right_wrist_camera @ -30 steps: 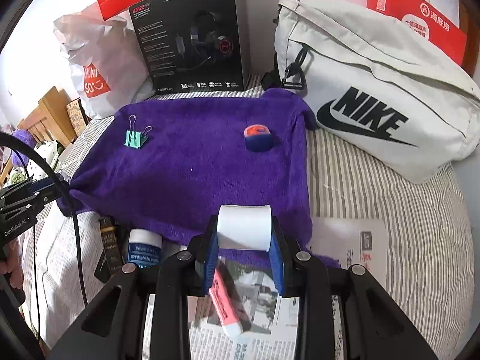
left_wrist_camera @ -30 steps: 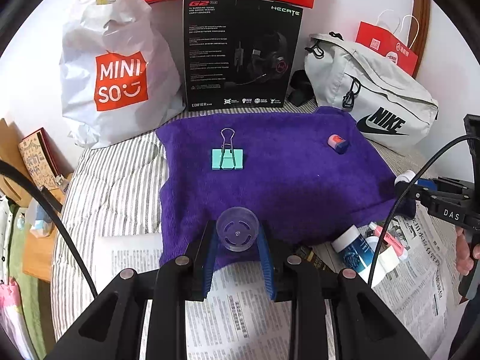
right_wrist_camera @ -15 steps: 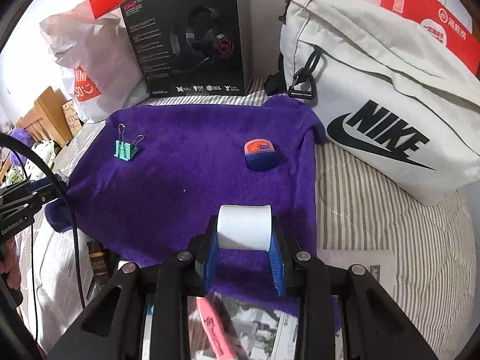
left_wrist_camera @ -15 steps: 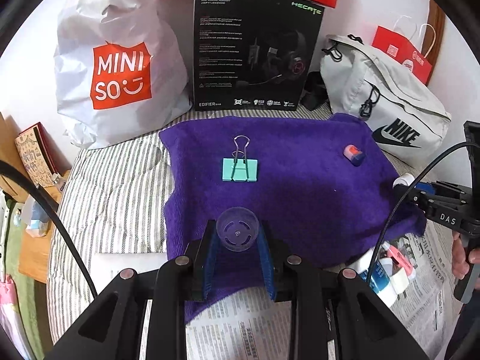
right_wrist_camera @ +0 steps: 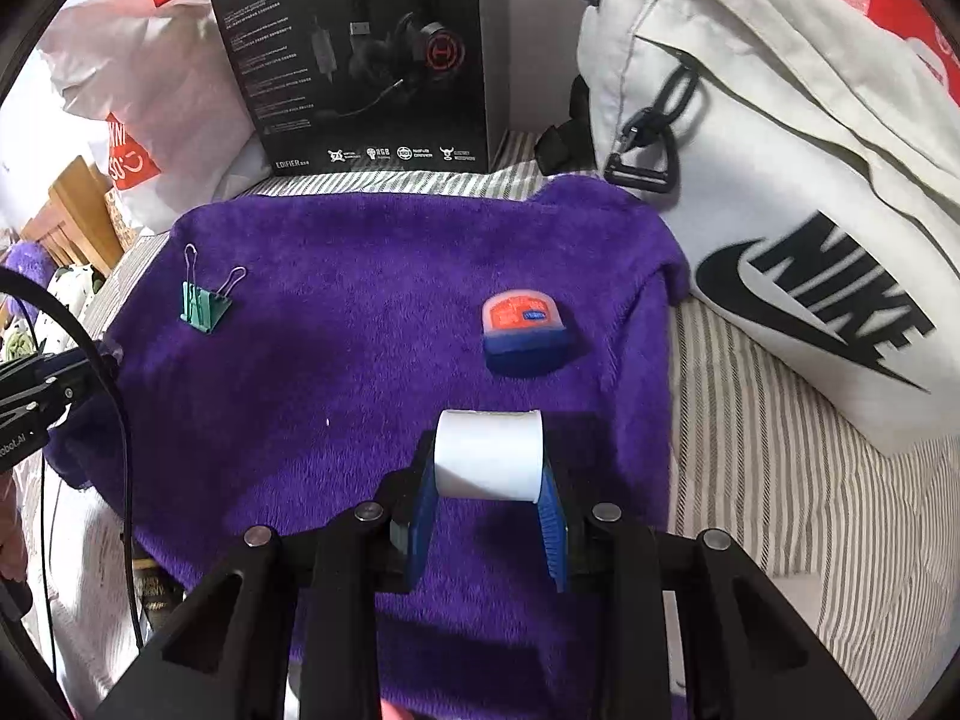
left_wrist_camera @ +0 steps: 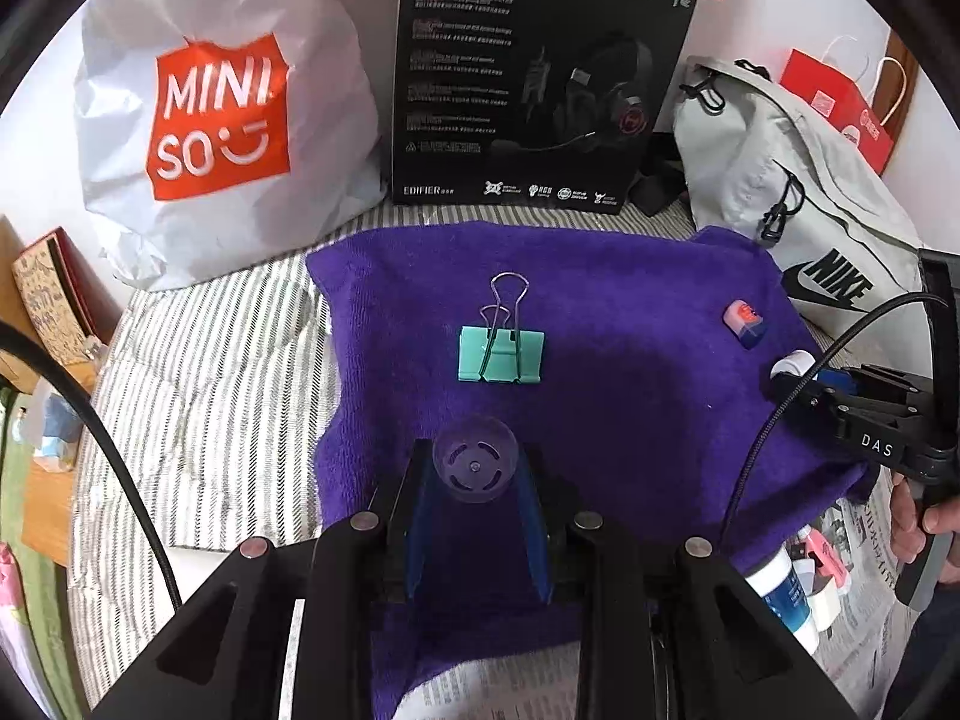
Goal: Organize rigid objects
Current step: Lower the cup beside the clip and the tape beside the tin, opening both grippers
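A purple towel (left_wrist_camera: 630, 360) (right_wrist_camera: 372, 348) lies on the striped bed. On it sit a green binder clip (left_wrist_camera: 501, 353) (right_wrist_camera: 204, 305) and a small blue jar with an orange lid (left_wrist_camera: 744, 323) (right_wrist_camera: 525, 333). My left gripper (left_wrist_camera: 475, 471) is shut on a clear round plastic cap (left_wrist_camera: 475, 467), held over the towel's near edge, in front of the clip. My right gripper (right_wrist_camera: 489, 456) is shut on a white cylinder (right_wrist_camera: 489, 455), held over the towel just in front of the jar. The right gripper also shows in the left wrist view (left_wrist_camera: 798, 369).
Behind the towel stand a white Miniso bag (left_wrist_camera: 216, 120), a black headset box (left_wrist_camera: 528, 78) (right_wrist_camera: 366, 54) and a grey Nike bag (left_wrist_camera: 792, 192) (right_wrist_camera: 780, 168). Newspaper (left_wrist_camera: 870, 630) at the right carries a blue-white bottle (left_wrist_camera: 780, 597) and a pink item (left_wrist_camera: 825, 549).
Both grippers have moved forward over the towel, each still holding its object. The clip and the jar look nearer; the items on the newspaper have slipped behind.
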`<action>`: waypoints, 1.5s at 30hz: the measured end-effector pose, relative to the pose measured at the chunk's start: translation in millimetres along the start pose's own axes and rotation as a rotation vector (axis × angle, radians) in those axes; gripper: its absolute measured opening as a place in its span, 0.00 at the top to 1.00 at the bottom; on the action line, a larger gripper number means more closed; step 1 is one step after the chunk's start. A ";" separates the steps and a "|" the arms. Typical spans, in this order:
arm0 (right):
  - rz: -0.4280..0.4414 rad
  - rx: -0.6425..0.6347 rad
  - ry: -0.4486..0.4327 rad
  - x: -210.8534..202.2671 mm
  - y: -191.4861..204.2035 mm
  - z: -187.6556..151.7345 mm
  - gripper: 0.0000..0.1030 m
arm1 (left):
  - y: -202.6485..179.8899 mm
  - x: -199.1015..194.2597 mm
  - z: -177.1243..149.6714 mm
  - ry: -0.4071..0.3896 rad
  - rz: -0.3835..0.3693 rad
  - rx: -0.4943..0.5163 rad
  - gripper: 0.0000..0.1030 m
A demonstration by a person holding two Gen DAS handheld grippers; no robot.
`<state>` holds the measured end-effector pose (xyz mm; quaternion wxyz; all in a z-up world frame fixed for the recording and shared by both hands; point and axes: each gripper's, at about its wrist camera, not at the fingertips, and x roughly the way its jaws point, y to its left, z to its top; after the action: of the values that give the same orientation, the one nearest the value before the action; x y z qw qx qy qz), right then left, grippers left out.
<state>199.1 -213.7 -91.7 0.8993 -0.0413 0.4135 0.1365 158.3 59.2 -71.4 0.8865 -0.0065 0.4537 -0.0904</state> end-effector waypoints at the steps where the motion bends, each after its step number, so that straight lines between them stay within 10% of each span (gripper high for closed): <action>1: -0.001 -0.002 0.003 2.8 0.5 1.9 0.70 | 0.1 2.4 0.3 0.003 0.001 -0.001 0.75; 33: -0.002 -0.038 0.013 23.3 -1.5 10.4 0.70 | -7.4 46.3 18.3 0.022 0.069 0.065 0.75; 45: -0.011 -0.025 0.030 10.4 -3.9 0.6 0.51 | -10.5 39.6 10.0 0.030 0.073 0.077 0.64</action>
<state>207.0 -215.1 -99.2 0.8932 -0.0569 0.4249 0.1361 187.3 41.5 -96.3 0.8820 0.0455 0.4629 -0.0753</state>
